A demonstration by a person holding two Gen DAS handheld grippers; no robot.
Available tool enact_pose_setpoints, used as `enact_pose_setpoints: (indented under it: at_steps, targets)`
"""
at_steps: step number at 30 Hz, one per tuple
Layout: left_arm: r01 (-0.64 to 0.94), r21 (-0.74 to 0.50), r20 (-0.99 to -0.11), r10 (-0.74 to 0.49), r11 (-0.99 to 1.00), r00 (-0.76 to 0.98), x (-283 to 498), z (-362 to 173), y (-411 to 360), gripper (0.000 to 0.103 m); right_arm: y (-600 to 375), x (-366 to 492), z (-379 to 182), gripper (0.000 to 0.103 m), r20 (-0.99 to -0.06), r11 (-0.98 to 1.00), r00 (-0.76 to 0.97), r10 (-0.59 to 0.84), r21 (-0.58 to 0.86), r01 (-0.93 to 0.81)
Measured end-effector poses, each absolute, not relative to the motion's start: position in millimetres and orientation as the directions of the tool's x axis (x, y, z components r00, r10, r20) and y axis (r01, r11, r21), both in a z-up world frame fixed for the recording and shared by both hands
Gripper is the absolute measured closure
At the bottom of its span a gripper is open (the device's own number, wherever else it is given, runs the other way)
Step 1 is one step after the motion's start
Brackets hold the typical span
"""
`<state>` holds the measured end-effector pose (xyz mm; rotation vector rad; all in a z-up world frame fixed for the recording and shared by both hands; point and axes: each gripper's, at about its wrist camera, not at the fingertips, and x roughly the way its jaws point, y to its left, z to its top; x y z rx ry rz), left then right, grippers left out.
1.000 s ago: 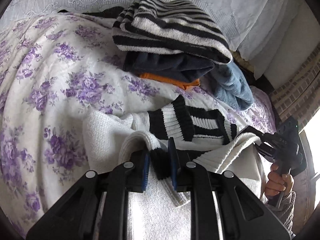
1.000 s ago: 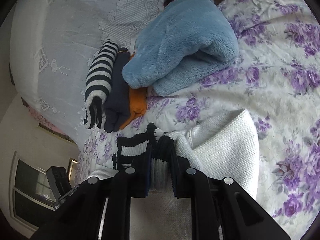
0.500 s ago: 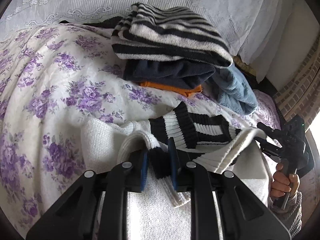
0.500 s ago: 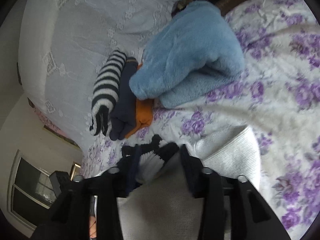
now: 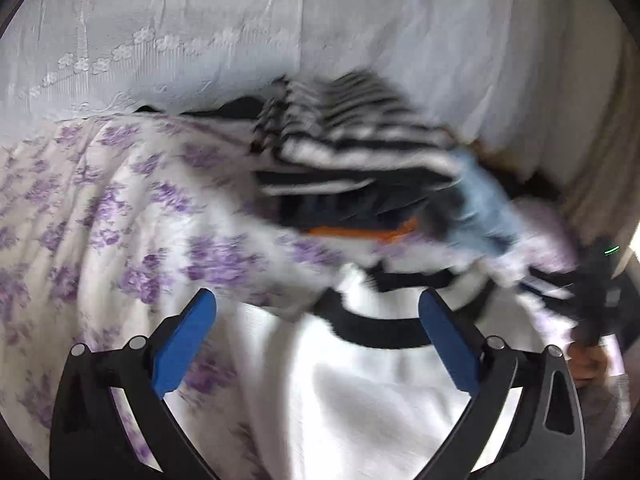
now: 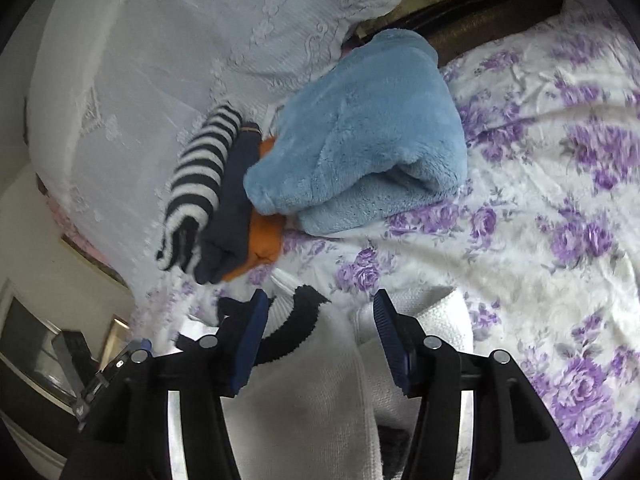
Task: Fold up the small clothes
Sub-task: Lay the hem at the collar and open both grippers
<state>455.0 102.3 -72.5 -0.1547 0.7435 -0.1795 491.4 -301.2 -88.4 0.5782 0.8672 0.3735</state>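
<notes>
Left gripper (image 5: 318, 334) jaws wide apart, holding nothing; view blurred. White knit sweater (image 5: 360, 392) with black collar lies bottom centre on the floral bedspread (image 5: 100, 220). Right gripper (image 6: 318, 338) likewise spread, empty, over the sweater (image 6: 312, 392). Folded stack (image 6: 216, 204) and blue fleece (image 6: 368, 132) upper centre.

Your left gripper (image 5: 316, 344) is spread wide, blue pads (image 5: 182, 344) well apart, nothing between them. Your right gripper (image 6: 320, 336) is spread too, gripping nothing. Your right hand (image 5: 588, 362) grips its handle at the left view's right edge.
</notes>
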Motion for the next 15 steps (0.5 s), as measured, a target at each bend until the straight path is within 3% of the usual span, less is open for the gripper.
enact_pose_setpoints:
  at_steps: [4, 7, 9, 10, 11, 13, 14, 15]
  targets:
    - [0.092, -0.163, -0.754, -0.184, 0.982, 0.631, 486, -88, 91, 0.004, -275, 504, -81, 0.045, -0.677, 0.849, 0.550, 0.488, 0.513, -0.123]
    - [0.119, -0.114, -0.779, -0.163, 0.986, 0.605, 488, -96, 81, 0.004, -251, 512, -83, 0.042, -0.730, 0.895, 0.525, 0.438, 0.408, -0.180]
    - [0.120, -0.065, -0.789, -0.125, 0.991, 0.602, 490, -104, 75, 0.005, -245, 511, -93, 0.048, -0.748, 0.916, 0.532, 0.397, 0.358, -0.179]
    - [0.117, -0.057, -0.793, -0.117, 0.991, 0.599, 492, -108, 74, 0.015, -245, 512, -101, 0.061, -0.765, 0.922, 0.518, 0.383, 0.348, -0.169]
    - [0.125, -0.070, -0.799, -0.131, 0.990, 0.587, 494, -112, 74, 0.032, -247, 514, -105, 0.083, -0.772, 0.919, 0.502, 0.390, 0.361, -0.159]
    - [0.133, -0.102, -0.788, -0.162, 0.986, 0.594, 492, -110, 77, 0.043, -259, 510, -103, 0.089, -0.733, 0.899, 0.533, 0.423, 0.414, -0.145]
    - [0.126, -0.098, -0.776, -0.155, 0.987, 0.612, 490, -107, 78, 0.057, -262, 507, -98, 0.089, -0.711, 0.891, 0.552, 0.435, 0.429, -0.150]
    - [0.126, -0.104, -0.758, -0.161, 0.986, 0.632, 486, -103, 79, 0.062, -264, 504, -93, 0.089, -0.692, 0.887, 0.573, 0.439, 0.434, -0.156]
